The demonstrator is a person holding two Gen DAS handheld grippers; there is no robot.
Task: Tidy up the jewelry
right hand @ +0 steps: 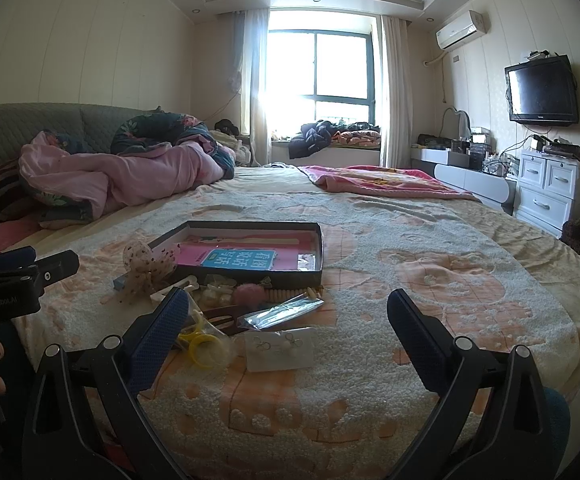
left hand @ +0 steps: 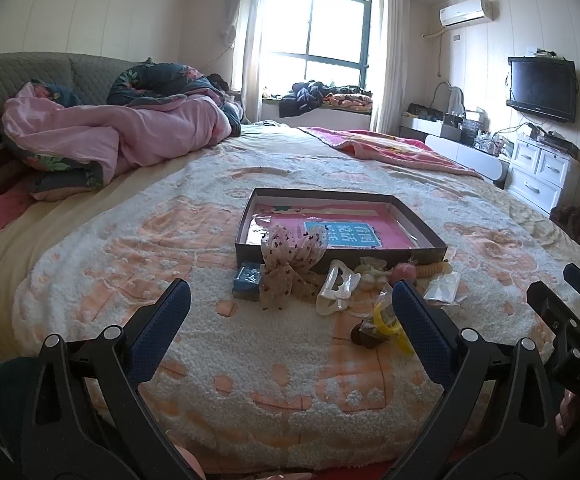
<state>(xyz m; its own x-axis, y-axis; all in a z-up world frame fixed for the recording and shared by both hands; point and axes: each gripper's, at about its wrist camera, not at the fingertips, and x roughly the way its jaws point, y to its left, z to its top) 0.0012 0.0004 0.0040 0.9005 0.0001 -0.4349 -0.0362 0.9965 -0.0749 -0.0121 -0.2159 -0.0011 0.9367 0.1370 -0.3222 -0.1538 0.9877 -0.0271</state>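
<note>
We are working on a wide bed under a cream-and-orange tufted bedspread (left hand: 137,264), a bright window behind. On it sits a shallow dark cardboard box tray (left hand: 422,224), holding only a pink booklet with a blue label (left hand: 344,234). By our reading nothing is sorted yet: the jewelry lies heaped just in front of the tray, among it a dotted sheer fabric bow (left hand: 290,258), a white plastic hair claw (left hand: 336,290), a yellow plastic ring (right hand: 203,346) and a white card of earrings (right hand: 279,348). The left gripper (left hand: 290,324) and right gripper (right hand: 287,330) hover near the heap, jaws wide apart and empty. The smaller pieces behind the hair claw blur together, and a left-gripper finger covers part of the yellow ring.
</note>
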